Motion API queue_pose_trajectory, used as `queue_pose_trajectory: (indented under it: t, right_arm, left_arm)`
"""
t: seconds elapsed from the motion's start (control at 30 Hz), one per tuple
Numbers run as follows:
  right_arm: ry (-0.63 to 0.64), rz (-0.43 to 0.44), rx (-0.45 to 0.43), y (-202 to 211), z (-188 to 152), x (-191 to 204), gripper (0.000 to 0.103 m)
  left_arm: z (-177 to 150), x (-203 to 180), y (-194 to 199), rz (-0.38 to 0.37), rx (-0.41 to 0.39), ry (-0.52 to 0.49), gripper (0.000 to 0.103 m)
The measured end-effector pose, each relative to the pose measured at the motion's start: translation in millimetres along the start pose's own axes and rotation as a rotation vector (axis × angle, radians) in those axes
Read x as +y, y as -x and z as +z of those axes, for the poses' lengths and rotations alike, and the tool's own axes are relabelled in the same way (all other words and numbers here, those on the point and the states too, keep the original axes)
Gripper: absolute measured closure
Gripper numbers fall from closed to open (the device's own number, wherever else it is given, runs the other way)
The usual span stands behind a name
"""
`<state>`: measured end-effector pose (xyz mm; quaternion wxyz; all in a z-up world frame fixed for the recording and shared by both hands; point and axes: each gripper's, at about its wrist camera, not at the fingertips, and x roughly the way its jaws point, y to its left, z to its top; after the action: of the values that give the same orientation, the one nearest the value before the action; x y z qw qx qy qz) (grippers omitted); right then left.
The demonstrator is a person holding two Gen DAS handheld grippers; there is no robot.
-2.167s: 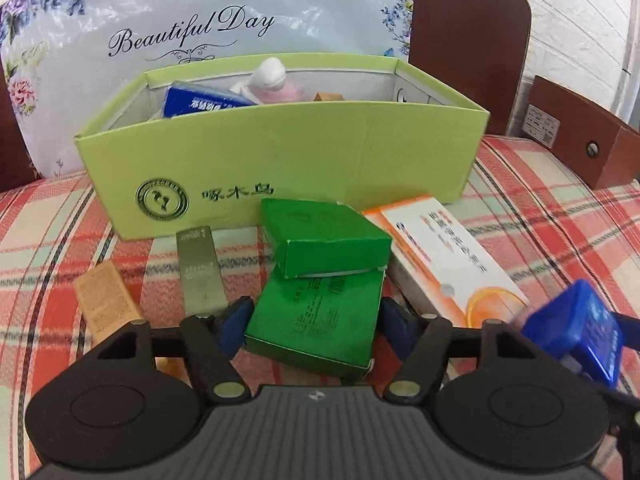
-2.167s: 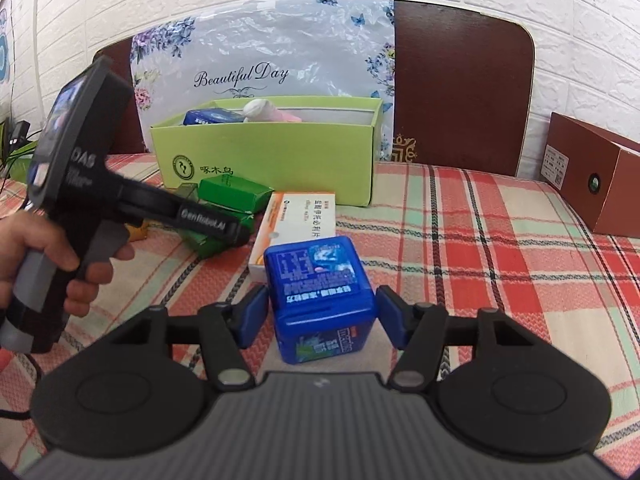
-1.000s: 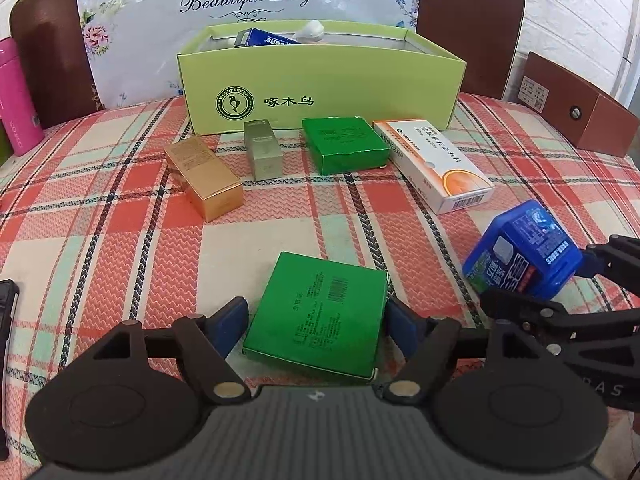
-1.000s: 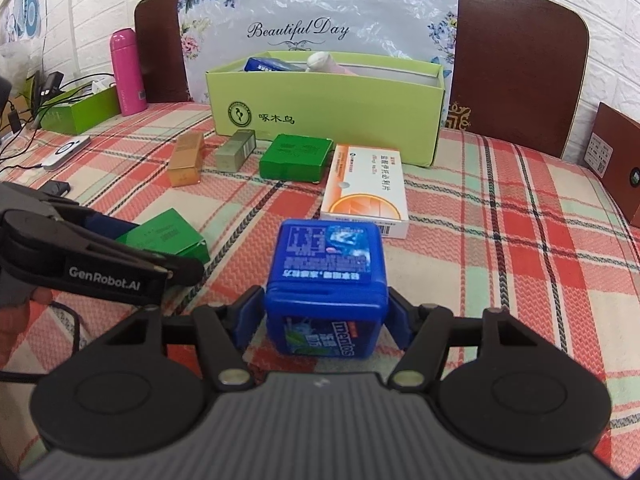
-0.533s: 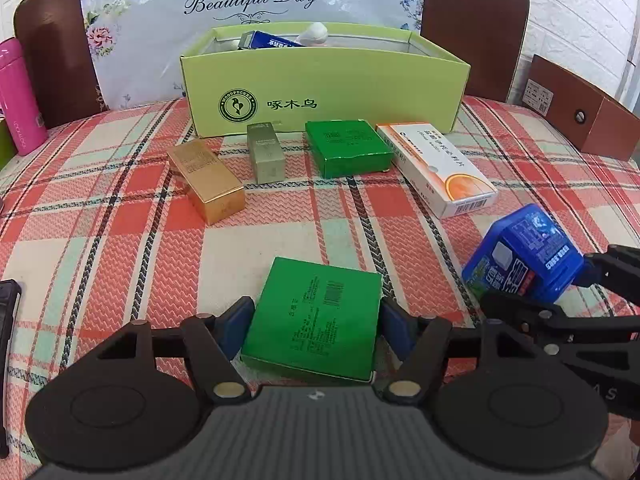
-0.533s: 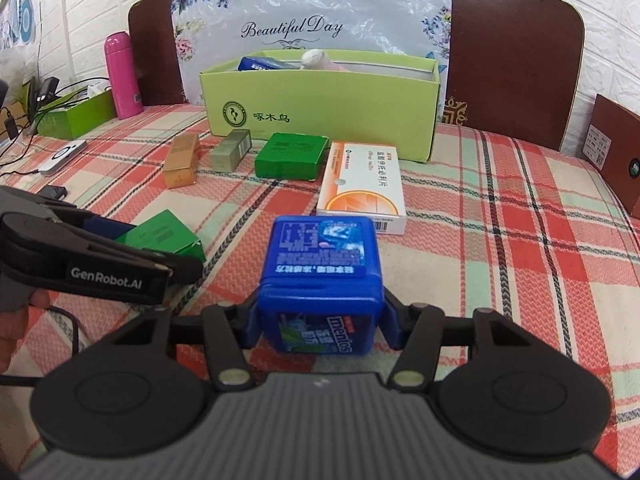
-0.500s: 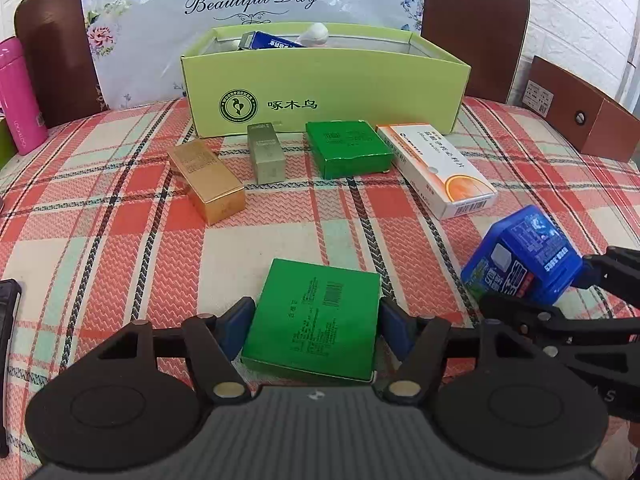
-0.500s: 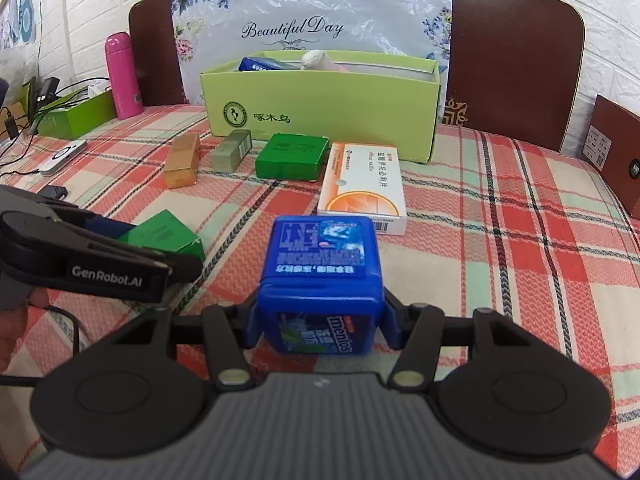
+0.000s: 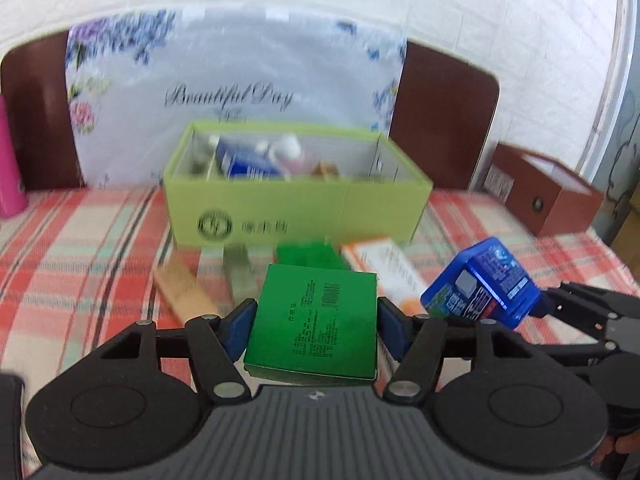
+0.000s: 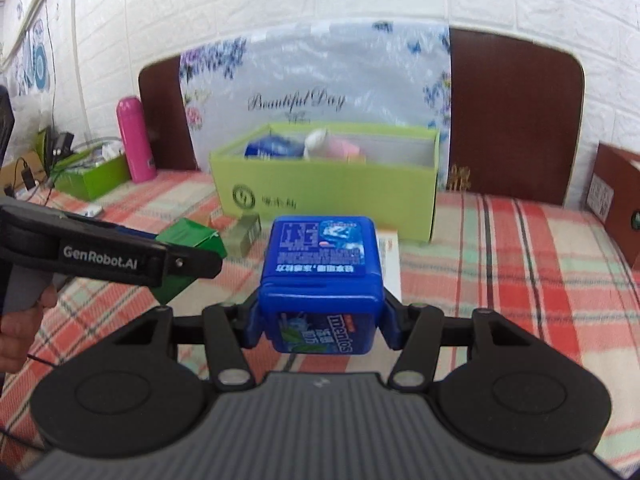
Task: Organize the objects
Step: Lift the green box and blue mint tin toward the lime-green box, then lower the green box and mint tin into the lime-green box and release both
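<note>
My left fingers (image 9: 314, 320) pinch the flat green cardboard box (image 9: 314, 322) by its side edges; my right fingers (image 10: 320, 320) clamp the blue plastic mint tub (image 10: 320, 276). Straight beyond both fingertips sits the open lime-green cardboard bin (image 9: 298, 216), its long side lying crosswise, my left fingers seemingly nearer.

Flat green box (image 9: 314, 318) gripped, off table; blue Mentos tub (image 10: 322, 282) gripped, lifted; lime open carton (image 9: 296, 210) behind, part-filled
</note>
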<state>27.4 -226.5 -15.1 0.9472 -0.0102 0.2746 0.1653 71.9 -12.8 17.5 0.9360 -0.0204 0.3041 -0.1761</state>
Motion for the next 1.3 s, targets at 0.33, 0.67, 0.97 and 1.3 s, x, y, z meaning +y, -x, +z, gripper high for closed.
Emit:
queue_pose_trajectory:
  t: [0.33, 0.67, 0.97, 1.3]
  right_arm:
    - [0.057, -0.106, -0.159, -33, 73, -29, 0.049]
    - [0.058, -0.197, -0.159, -112, 122, -60, 0.049]
    - [0.080, -0.213, -0.096, -181, 126, -66, 0.048]
    - [0.119, -0.256, -0.135, -172, 102, -63, 0.006]
  left_arm:
    - [90, -7, -26, -0.037, -0.141, 0.056, 0.036]
    - [144, 6, -111, -0.008, -0.103, 0.118, 0.036]
    - [153, 16, -166, -0.008, -0.083, 0.098, 0.023]
    - [137, 21, -153, 0.024, -0.047, 0.124, 0.019]
